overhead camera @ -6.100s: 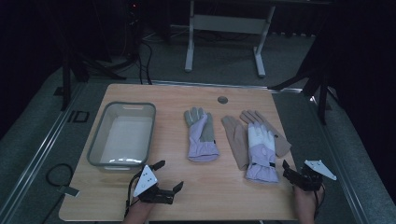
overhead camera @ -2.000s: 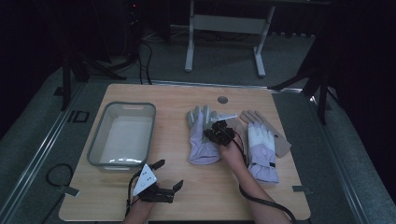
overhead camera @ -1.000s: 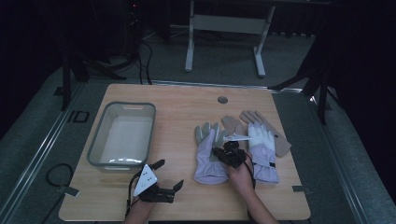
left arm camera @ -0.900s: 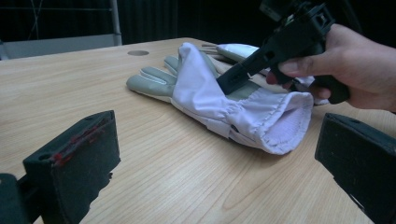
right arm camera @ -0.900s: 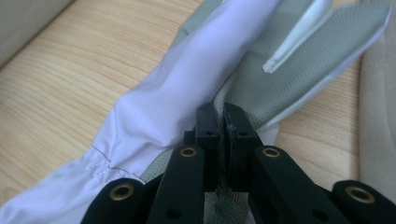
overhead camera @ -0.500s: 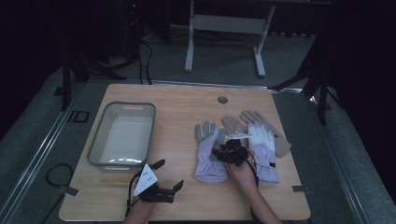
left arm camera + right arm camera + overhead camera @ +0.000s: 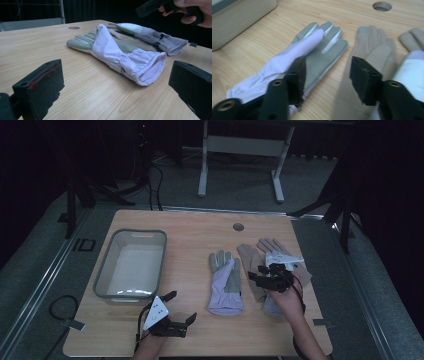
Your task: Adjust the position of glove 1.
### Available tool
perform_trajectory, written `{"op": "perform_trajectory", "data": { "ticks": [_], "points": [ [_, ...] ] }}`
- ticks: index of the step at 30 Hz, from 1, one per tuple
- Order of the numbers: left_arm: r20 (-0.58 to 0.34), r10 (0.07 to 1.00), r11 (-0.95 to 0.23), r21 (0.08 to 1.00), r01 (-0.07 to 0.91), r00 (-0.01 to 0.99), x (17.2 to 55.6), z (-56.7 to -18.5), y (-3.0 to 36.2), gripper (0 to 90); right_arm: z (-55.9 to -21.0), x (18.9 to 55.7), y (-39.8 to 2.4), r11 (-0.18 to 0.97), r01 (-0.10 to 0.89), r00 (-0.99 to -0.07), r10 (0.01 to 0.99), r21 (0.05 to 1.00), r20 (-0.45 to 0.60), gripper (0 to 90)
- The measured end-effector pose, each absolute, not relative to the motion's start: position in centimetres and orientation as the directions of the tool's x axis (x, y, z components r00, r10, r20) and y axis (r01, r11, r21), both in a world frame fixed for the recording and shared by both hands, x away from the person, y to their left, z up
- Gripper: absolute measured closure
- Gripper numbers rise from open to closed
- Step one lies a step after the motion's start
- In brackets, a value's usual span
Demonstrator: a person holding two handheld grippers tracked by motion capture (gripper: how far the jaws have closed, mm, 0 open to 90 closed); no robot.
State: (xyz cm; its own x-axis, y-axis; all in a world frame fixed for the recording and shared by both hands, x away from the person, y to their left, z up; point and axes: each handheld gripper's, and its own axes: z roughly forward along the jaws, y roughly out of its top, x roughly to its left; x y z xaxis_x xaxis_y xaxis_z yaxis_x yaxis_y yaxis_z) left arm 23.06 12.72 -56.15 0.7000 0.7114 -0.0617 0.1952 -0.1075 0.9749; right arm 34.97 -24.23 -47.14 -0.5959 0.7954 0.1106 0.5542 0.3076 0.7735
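Note:
A lavender glove with a grey palm lies flat in the middle of the table, cuff toward me. To its right a tan glove and a white-and-lavender glove overlap. My right gripper hovers over the tan glove, just right of the lavender one. Its jaws have just been opening and stand open with nothing between them. My left gripper rests open near the front edge. It faces the lavender glove's cuff, and nothing sits between its fingertips.
A grey plastic tub stands at the table's left, and its wall shows in the right gripper view. A round hole sits near the far edge. Dark floor and a metal stand lie beyond the table.
The right gripper dragged the lavender glove nearer and slightly right, then let it go. Its jaws opened, and it lifted off to the right over the tan glove. The left gripper stayed put.

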Motion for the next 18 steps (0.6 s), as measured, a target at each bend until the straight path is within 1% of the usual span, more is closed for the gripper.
{"op": "perform_trajectory", "data": {
  "ticks": [6, 8, 9, 16, 18],
  "points": [
    [-0.063, 0.712, -0.106, 0.975, 0.195, 0.699, 23.1, -56.2, 12.7, 0.0, -46.6, 34.7, -27.5, 0.324, 0.533, -0.579, 0.813, 0.782, 0.057, 45.9],
    [-0.064, 0.712, -0.105, 0.975, 0.195, 0.7, 23.1, -56.2, 12.7, 0.0, -46.6, 34.7, -28.1, 0.332, 0.531, -0.579, 0.814, 0.78, 0.048, 46.1],
    [-0.064, 0.712, -0.105, 0.975, 0.196, 0.7, 23.1, -56.2, 12.7, 0.0, -46.6, 34.7, -29.1, 0.346, 0.532, -0.57, 0.821, 0.773, 0.025, 46.9],
    [-0.063, 0.712, -0.107, 0.975, 0.197, 0.699, 23.1, -56.2, 12.7, 0.0, -47.5, 34.6, -32.2, 0.353, 0.559, -0.553, 0.833, 0.751, 0.021, 46.9],
    [-0.062, 0.712, -0.107, 0.975, 0.196, 0.699, 23.1, -56.2, 12.7, 0.0, -47.9, 34.5, -32.8, 0.345, 0.568, -0.553, 0.832, 0.747, 0.036, 46.5]
  ]
}}
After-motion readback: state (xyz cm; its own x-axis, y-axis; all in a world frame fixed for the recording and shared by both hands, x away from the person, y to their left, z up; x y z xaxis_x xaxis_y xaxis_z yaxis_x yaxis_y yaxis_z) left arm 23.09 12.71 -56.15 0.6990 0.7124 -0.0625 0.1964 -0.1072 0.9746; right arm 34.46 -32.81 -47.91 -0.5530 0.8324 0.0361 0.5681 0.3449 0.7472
